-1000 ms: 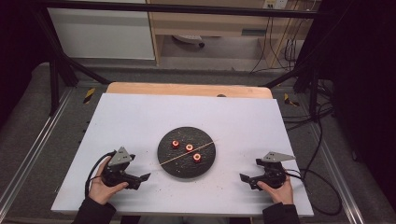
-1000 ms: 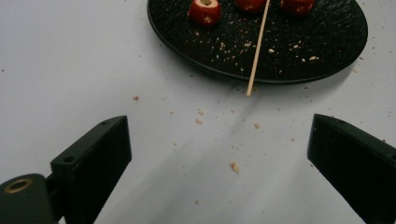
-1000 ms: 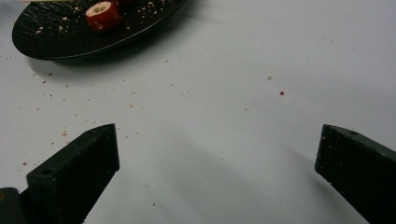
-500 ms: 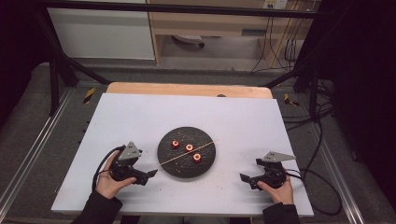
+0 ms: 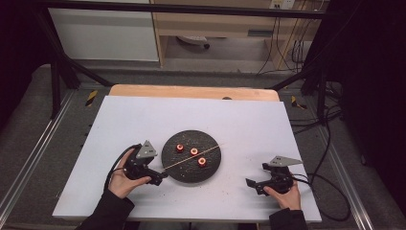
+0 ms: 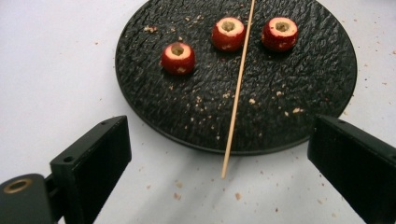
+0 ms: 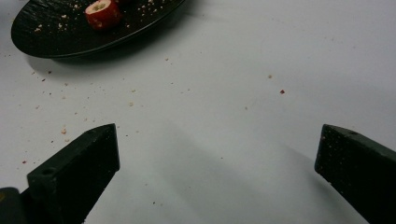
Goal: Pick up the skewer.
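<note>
Left gripper (image 6: 224,177), jaws spread, faces skewer (image 6: 238,88) end overhanging plate (image 6: 154,116). Right gripper (image 7: 217,172) spread, idle. Risk: off-centre closing flicks skewer, scattering fruits (image 6: 178,58).

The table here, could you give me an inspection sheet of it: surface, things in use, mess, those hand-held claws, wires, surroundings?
Surface: white table top, wooden strip along its far edge.
Job's things: round black plate with three cored red fruit pieces; a thin wooden skewer lies across it, its near end past the rim.
Clutter: crumbs on the plate and on the table beside it.
Grippers: left gripper open, jaws either side of the skewer's near end, not touching; right gripper open over bare table.
Cables: a black cable trails from each gripper.
Surroundings: dark frame, cabinets and floor wires behind.
</note>
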{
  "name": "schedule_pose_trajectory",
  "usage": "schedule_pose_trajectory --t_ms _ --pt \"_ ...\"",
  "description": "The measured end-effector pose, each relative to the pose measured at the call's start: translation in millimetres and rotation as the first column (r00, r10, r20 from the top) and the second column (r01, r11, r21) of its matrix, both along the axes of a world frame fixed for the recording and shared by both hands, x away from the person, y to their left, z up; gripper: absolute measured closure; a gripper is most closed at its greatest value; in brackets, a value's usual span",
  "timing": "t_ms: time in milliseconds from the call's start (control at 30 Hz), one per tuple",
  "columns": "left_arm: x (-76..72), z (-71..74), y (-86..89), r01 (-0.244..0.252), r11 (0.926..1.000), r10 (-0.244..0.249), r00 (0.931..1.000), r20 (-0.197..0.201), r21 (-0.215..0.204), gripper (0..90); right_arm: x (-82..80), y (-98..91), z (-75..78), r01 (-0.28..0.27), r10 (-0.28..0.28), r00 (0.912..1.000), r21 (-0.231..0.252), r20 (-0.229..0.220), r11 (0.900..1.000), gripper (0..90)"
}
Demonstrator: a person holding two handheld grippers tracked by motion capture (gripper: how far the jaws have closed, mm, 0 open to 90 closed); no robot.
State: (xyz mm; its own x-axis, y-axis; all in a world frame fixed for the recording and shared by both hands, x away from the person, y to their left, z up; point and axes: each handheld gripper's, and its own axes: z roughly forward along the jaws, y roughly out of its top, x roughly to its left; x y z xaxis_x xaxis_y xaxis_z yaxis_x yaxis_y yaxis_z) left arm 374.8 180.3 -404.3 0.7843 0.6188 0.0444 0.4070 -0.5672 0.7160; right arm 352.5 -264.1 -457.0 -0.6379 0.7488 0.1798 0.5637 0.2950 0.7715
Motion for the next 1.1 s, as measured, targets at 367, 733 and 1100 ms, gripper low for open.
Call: schedule_pose_trajectory --t_ms 367,733,1100 --pt "13.3 -1.4 -21.9 0.005 0.9994 -0.004 0.9993 -0.038 0.035 11.5 -0.4 -0.2 0.3 -0.003 0.003 1.0 0.001 -0.002 1.0 0.9" --pt "24.1 -7.0 -36.8 0.02 0.9975 -0.015 0.9976 -0.067 0.068 22.6 -0.1 0.0 -0.1 -0.004 0.004 1.0 -0.001 -0.004 1.0 0.9" --pt "33.4 -12.5 -49.7 0.056 0.9905 -0.043 0.9937 -0.103 0.125 37.9 0.1 0.1 -0.3 -0.009 0.009 0.9999 -0.006 -0.008 0.9999 0.9"
